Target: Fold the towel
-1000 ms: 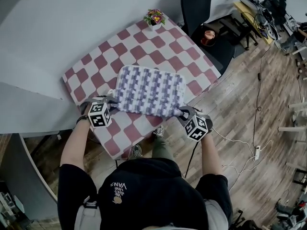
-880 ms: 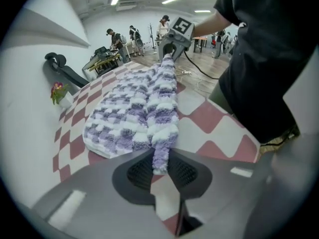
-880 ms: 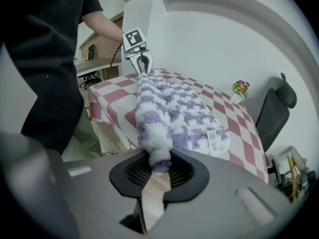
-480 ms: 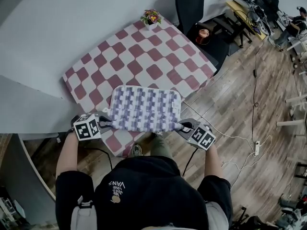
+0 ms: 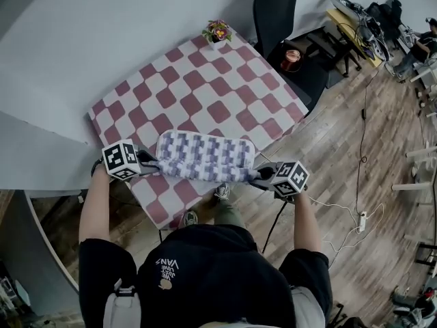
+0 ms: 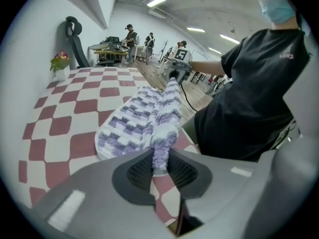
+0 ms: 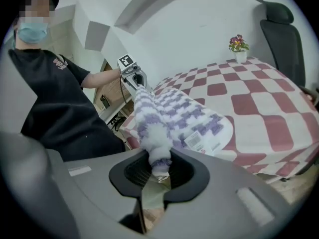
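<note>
towel [image 5: 205, 157] stretched between my fingers [image 6: 137, 172], far part resting on the table [image 5: 205, 94]. left gripper [image 5: 153, 164] and right gripper [image 5: 259, 176] each pinch a near corner, jaws narrow; i judge a taut edge folds evenly.

The head camera is looking steeply down on the table [image 5: 198, 80]; both gripper cameras are facing each other closely along the towel [image 5: 205, 157].
</note>
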Motion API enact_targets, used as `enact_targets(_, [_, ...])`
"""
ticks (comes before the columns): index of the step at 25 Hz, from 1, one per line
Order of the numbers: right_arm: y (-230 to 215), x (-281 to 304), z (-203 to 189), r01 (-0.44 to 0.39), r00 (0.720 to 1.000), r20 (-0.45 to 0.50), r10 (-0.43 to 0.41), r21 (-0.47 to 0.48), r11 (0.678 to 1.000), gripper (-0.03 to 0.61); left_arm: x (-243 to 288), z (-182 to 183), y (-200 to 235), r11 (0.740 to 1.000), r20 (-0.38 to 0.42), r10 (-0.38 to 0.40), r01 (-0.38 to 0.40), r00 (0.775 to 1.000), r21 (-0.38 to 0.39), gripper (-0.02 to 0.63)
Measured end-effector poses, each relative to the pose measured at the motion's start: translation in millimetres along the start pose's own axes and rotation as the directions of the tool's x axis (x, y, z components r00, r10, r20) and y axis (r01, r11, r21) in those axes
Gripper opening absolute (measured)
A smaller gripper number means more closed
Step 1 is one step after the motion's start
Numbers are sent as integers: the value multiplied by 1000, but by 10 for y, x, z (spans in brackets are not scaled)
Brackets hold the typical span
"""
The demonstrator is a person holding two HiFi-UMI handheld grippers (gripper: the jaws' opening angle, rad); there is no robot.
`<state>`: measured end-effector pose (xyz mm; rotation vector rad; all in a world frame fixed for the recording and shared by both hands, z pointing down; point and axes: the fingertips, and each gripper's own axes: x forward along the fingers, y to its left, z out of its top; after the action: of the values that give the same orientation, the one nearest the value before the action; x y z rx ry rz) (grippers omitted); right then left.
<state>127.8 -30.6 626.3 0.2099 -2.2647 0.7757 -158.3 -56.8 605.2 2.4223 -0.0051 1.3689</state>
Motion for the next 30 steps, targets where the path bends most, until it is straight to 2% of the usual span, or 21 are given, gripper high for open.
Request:
enact_targets(5, [-352,-57,190,-74,997,37,70,114,991,71,-38,173,491,995,44,59,-55,997,-86,64])
enact_targets(9, [-645,-25,274,-88,996,31,84,198,976,74,41,229,829,984,20,134,-130,991,-125,66])
enact_targets(12, [-865,35,302,-58,998,20,54,291,955,84,125,198,1020,970,-13,185,-185,983,-161,69])
enact_targets(15, [-1053,111,265,14,1000,-12,-10,386,922,108,236,115,1165,953,-53,231,-236,972,-191,77])
enact_targets(17, [-1135,143,225,54,998,-31,-45,449,892,127,298,77,1238,936,-70,256,-265,964,-232,84])
enact_targets(19, [-1169,151,217,73,997,-29,-68,503,861,127,334,49,1312,907,-81,288,-299,954,-297,94])
enact_targets(21, [-1179,154,225,68,997,-7,-76,545,836,127,342,18,1376,872,-85,328,-336,941,-356,123])
enact_targets(23, [-1189,145,243,42,997,33,-76,585,810,135,331,-5,1413,849,-80,360,-362,929,-384,138])
enact_targets(26, [-1228,77,250,44,990,77,-115,612,790,186,290,-39,1431,829,-53,385,-370,922,-419,153])
enact_targets(28, [-1295,-21,209,97,981,75,-179,606,789,288,245,-55,1419,820,-20,388,-355,922,-448,167])
enact_targets(30, [-1351,-149,191,137,968,86,-236,608,782,318,154,-70,1408,809,15,393,-338,920,-480,184])
